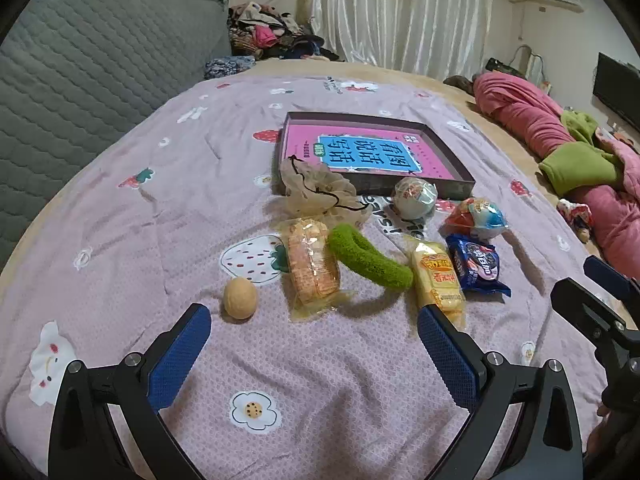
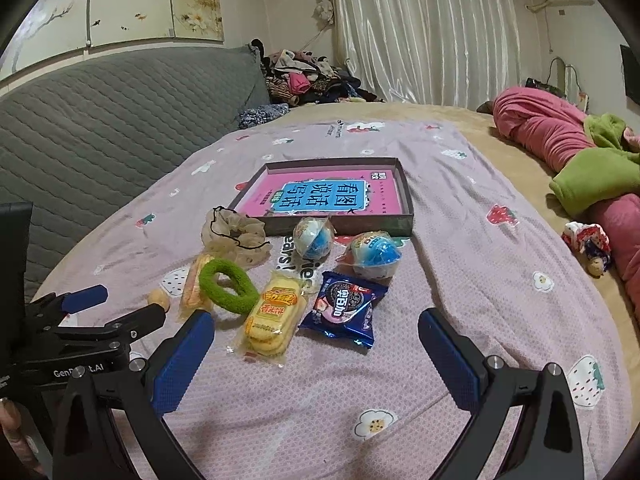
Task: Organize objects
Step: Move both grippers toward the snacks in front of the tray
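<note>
On a pink patterned bedsheet lie several small items: a walnut (image 1: 239,299), an orange wafer pack (image 1: 312,266), a green scrunchie (image 1: 370,258), a yellow wafer pack (image 1: 438,282), a blue cookie pack (image 1: 476,268), two wrapped toy balls (image 1: 414,196) (image 1: 478,218) and a beige scrunchie (image 1: 320,190). Behind them a shallow dark box (image 1: 466,176) holds a pink book (image 1: 372,152). My left gripper (image 1: 314,330) hovers open just short of the walnut and wafers. My right gripper (image 2: 316,336) is open above the yellow wafer pack (image 2: 272,316) and blue cookie pack (image 2: 344,308), nothing between its fingers.
A grey quilted headboard (image 1: 80,92) runs along the left. Rolled pink and green blankets (image 1: 560,140) lie at the right bed edge, with a clothes pile (image 1: 272,36) and curtains behind. The right gripper's fingers (image 1: 608,280) show at the left wrist view's right edge.
</note>
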